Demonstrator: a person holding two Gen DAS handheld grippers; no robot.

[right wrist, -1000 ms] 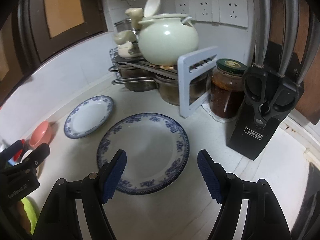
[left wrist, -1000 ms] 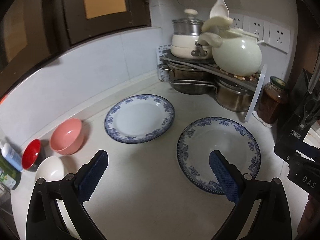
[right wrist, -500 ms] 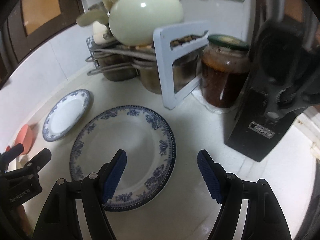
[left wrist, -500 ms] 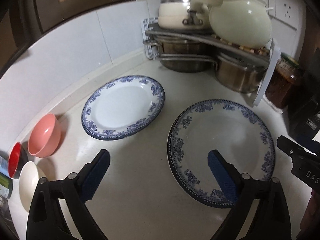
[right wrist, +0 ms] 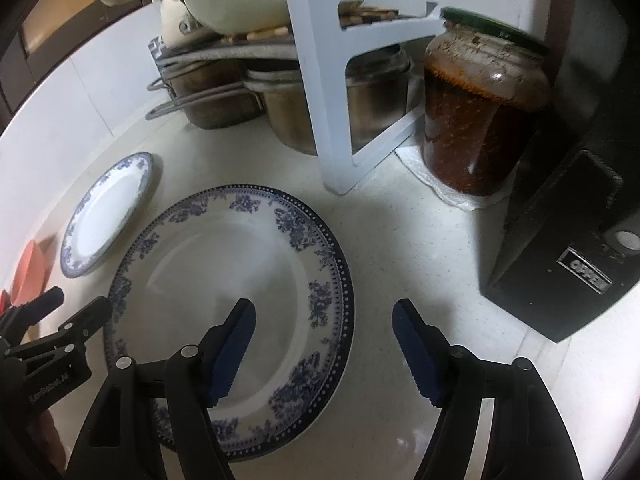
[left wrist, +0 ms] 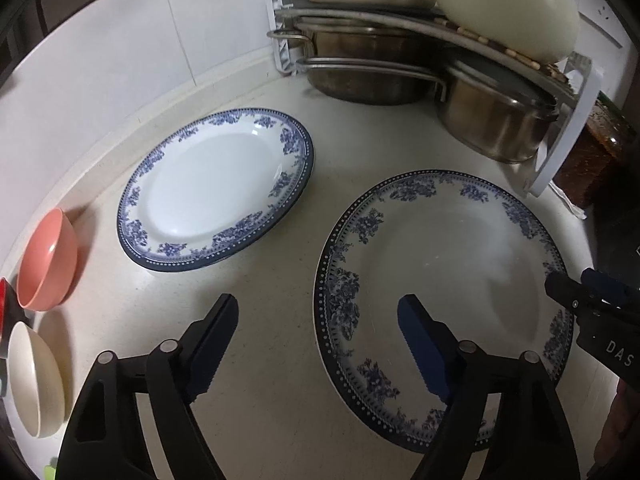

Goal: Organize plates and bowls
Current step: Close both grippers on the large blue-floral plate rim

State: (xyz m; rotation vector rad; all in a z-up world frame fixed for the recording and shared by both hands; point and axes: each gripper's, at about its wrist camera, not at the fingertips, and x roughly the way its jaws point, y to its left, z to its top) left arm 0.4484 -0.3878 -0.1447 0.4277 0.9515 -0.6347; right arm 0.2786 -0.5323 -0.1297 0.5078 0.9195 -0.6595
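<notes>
Two blue-and-white plates lie flat on the white counter. The near plate (left wrist: 452, 280) (right wrist: 228, 304) sits between my grippers. The far plate (left wrist: 216, 192) (right wrist: 106, 212) lies to its left. A pink bowl (left wrist: 46, 260), a cream bowl (left wrist: 36, 380) and the edge of a red bowl (left wrist: 3, 292) stand at the far left. My left gripper (left wrist: 318, 340) is open, low over the near plate's left rim. My right gripper (right wrist: 324, 344) is open, low over the plate's right rim. Both are empty.
A white corner rack (right wrist: 332, 92) with steel pots (left wrist: 496, 120) and a cream pot (left wrist: 508, 4) on top stands behind the plates. A brown jar (right wrist: 480, 112) and a black knife block (right wrist: 568, 240) stand at the right. The tiled wall (left wrist: 100, 60) borders the counter.
Both grippers have moved forward and down toward the near plate, which now fills more of each view. Both stay open. The plates and bowls have not moved.
</notes>
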